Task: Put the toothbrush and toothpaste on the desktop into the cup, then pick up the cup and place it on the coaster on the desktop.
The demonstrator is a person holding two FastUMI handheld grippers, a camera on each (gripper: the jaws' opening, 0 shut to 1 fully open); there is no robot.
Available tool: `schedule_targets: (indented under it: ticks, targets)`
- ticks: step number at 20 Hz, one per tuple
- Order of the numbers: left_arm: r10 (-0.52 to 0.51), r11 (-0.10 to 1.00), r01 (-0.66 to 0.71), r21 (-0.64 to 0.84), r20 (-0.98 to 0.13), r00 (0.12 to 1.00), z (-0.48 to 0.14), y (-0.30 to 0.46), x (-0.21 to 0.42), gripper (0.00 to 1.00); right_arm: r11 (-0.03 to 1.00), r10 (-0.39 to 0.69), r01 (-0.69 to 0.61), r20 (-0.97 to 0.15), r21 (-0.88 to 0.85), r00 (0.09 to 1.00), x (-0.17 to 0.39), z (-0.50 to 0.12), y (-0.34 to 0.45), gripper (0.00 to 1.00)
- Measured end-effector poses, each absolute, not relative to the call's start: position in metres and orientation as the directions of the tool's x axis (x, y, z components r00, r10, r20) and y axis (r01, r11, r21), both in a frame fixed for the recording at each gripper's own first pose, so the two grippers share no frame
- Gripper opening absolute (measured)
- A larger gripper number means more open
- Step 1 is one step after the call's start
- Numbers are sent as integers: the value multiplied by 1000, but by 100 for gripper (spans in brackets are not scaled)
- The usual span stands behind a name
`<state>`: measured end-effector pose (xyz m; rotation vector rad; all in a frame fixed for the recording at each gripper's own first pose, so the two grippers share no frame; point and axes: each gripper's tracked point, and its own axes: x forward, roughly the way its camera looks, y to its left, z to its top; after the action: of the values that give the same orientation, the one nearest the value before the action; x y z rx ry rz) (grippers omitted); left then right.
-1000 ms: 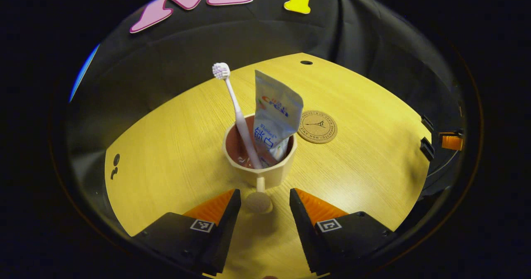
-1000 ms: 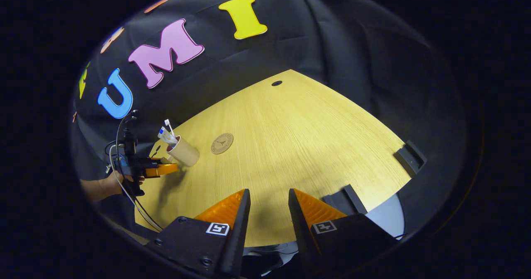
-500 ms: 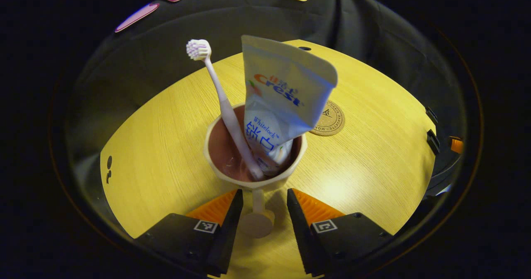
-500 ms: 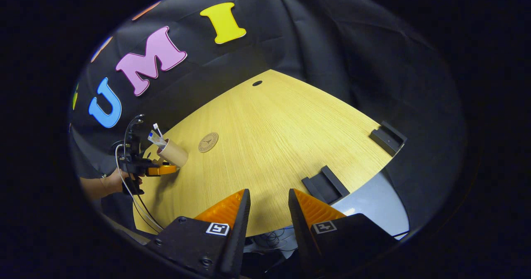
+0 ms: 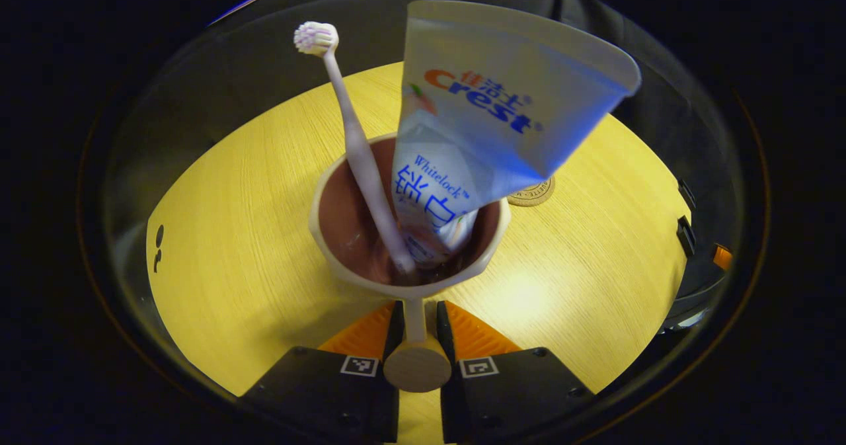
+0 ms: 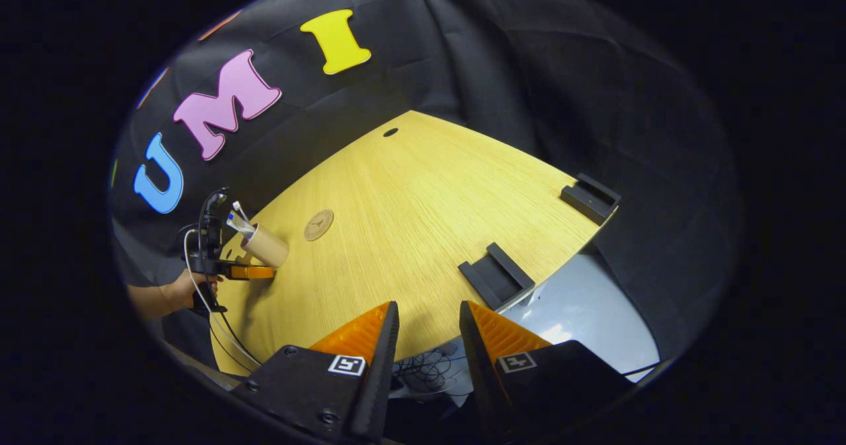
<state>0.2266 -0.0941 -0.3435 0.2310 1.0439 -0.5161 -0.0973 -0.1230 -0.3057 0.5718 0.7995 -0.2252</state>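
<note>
Yellow tabletop [image 5: 231, 233]: your left gripper [image 5: 416, 319] jaws clamp the cup [image 5: 410, 280] handle; top-heavy toothpaste [image 5: 489, 127], lift upright. Right gripper [image 6: 428, 339] jaws open.

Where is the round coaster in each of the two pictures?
Left gripper view: the coaster peeks out right of centre, on the table just past the cup, mostly hidden behind the toothpaste.
Right gripper view: the coaster lies left of centre on the table, a little to the right of the cup at the left gripper.
Shared landmark: the cup with the toothpaste in it.
</note>
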Motion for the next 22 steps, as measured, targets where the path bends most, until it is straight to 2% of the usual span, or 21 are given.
schedule_targets:
  ticks: [1,2,3,4,5,6,7,11,12,13,14,22]
  targets:
    - [-296,860,507,-57,-866,404,-343,-94,226,34,827,19,399,-728,397,685,-99,-305,-123,57]
    - [-296,862,503,-56,-863,411,-341,-95,226,29,828,18,398,-728,395,685,-100,-305,-123,57]
    - [-298,862,505,-51,-857,421,-338,-95,226,33,829,20,396,-729,394,684,-102,-305,-121,57]
    - [-303,858,512,-43,-848,436,-334,-96,227,28,830,21,395,-730,394,684,-103,-305,-121,57]
    - [-300,855,517,-38,-849,435,-336,-97,224,27,830,24,393,-731,394,682,-105,-305,-120,57]
    - [-304,851,524,-35,-846,437,-336,-99,222,31,831,26,391,-730,395,683,-106,-305,-119,57]
    - [-307,849,528,-35,-845,438,-336,-101,221,25,832,28,390,-731,395,681,-107,-304,-119,58]
    - [-323,855,517,-49,-830,455,-332,-105,213,25,831,32,389,-733,397,680,-109,-304,-119,57]
    - [-327,854,518,-53,-828,455,-331,-107,212,19,834,36,384,-734,396,679,-111,-304,-118,57]
    - [-331,853,519,-54,-825,458,-329,-109,211,19,837,36,381,-734,393,679,-112,-304,-119,57]
    - [-335,852,520,-56,-821,462,-328,-111,211,24,839,38,377,-733,392,679,-112,-304,-120,57]
    - [-383,850,519,-87,-779,497,-299,-143,215,24,835,37,382,-732,397,680,-111,-307,-132,58]
